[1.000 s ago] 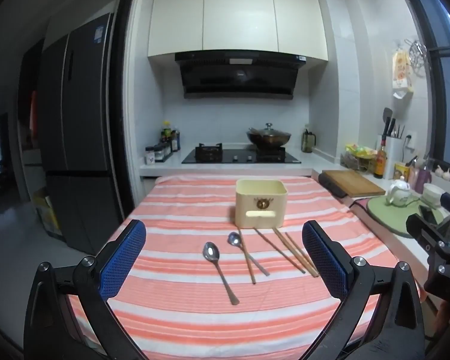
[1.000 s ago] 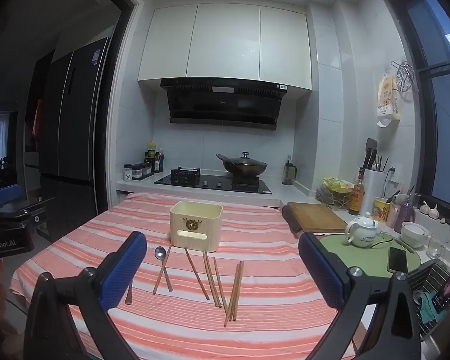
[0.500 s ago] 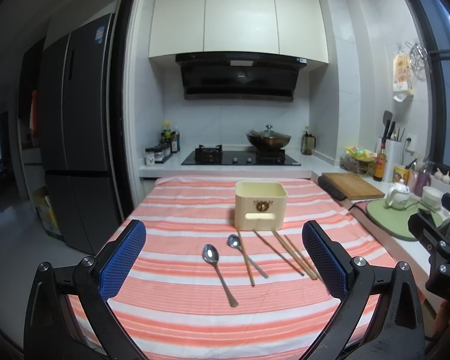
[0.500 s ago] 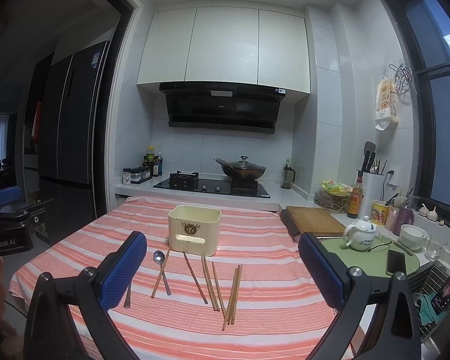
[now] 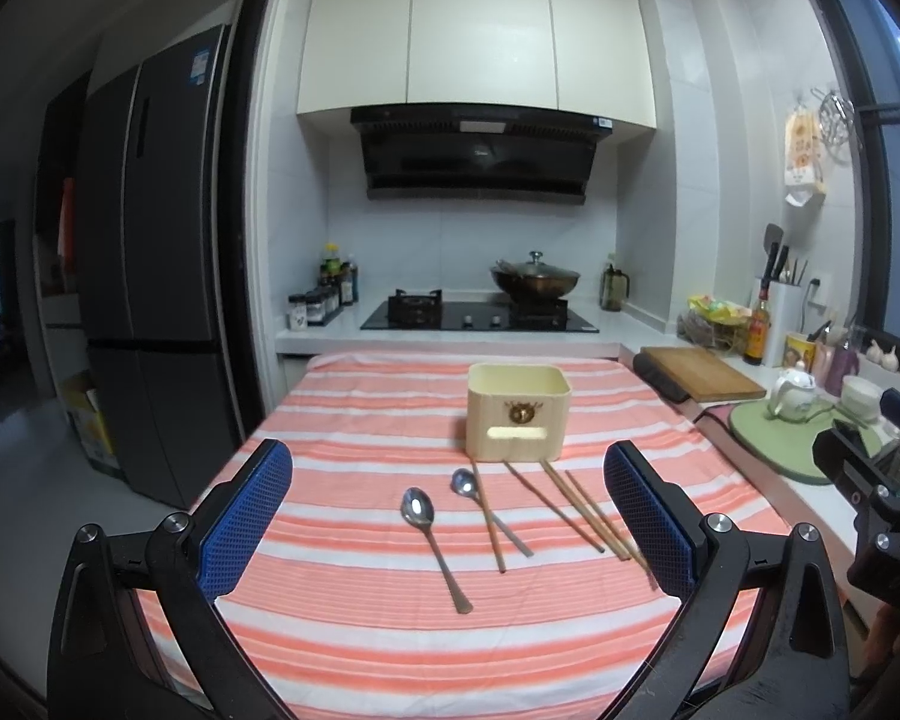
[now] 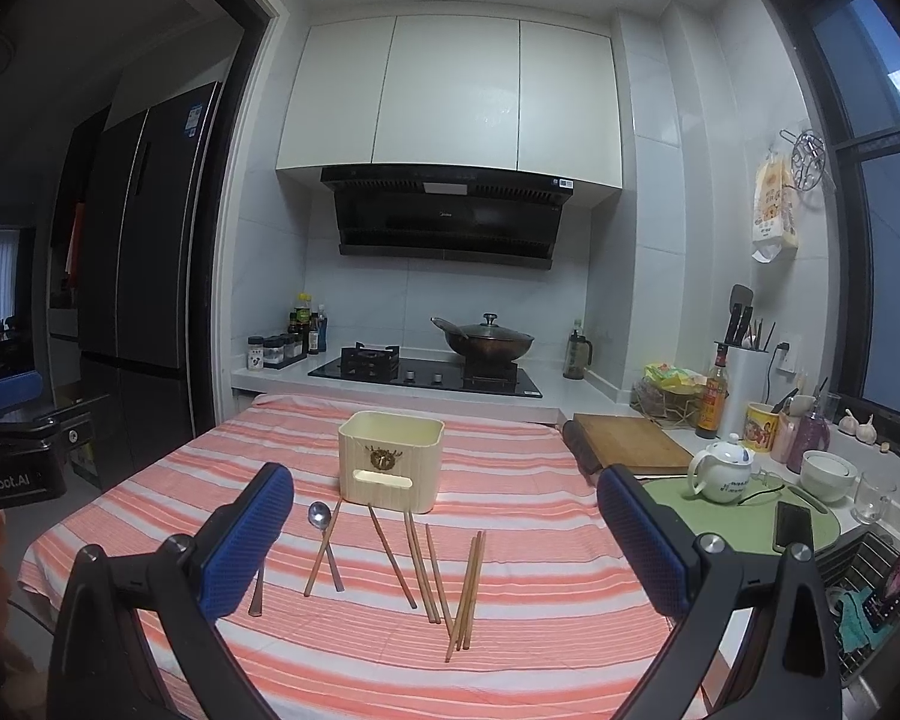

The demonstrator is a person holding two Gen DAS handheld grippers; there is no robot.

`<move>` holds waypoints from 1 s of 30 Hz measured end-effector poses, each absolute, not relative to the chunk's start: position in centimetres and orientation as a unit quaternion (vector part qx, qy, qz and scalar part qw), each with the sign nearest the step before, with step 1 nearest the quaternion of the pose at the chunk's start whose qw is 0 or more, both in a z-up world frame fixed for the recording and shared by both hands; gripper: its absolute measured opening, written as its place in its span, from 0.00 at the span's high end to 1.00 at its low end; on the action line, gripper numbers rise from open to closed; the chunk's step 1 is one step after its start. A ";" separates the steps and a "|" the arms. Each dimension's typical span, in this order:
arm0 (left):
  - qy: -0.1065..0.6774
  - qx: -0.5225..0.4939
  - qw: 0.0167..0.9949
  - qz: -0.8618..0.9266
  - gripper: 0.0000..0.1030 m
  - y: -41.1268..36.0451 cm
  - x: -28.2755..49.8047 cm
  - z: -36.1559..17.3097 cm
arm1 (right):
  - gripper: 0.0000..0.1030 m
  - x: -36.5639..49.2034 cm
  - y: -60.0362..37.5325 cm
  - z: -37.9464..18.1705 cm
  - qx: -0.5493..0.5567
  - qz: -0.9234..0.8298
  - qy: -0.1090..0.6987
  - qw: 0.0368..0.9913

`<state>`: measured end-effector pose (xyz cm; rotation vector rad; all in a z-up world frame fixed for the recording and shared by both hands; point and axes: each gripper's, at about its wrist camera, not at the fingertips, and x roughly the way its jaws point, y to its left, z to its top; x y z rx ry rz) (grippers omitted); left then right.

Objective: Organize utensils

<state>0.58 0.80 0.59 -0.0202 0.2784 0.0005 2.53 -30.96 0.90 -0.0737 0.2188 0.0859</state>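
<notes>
A cream utensil box (image 5: 518, 411) (image 6: 390, 461) stands upright on the striped tablecloth (image 5: 354, 648) (image 6: 540, 648). In front of it lie two metal spoons (image 5: 435, 546) (image 6: 324, 543) and several wooden chopsticks (image 5: 561, 510) (image 6: 426, 570), fanned out flat. My left gripper (image 5: 447, 516) hovers wide open above the near half of the table, nothing between its blue pads. My right gripper (image 6: 444, 537) is likewise open and empty, held above the chopsticks. Each gripper shows at the edge of the other's view.
Behind the table runs a counter with a gas hob (image 6: 426, 369), a lidded wok (image 6: 483, 342) and spice jars (image 5: 315, 306). On the right are a cutting board (image 6: 630, 444), a teapot (image 6: 723, 471) on a green mat, cups and a sink rack. A tall fridge (image 5: 150, 300) stands left.
Both views have tilted upward a little, so the box and utensils sit slightly lower in frame. Nothing on the table has moved and both grippers stay open.
</notes>
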 end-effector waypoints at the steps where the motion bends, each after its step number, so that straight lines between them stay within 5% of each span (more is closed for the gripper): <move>1: 0.139 -0.010 0.990 0.000 0.00 0.8 0.6 0.6 | 0.00 2.5 -31.0 0.9 -0.037 0.043 0.109 0.992; 30: 0.140 -0.011 0.990 -0.002 0.00 0.2 0.5 0.4 | 0.00 2.1 -31.0 0.6 -0.039 0.043 0.106 0.993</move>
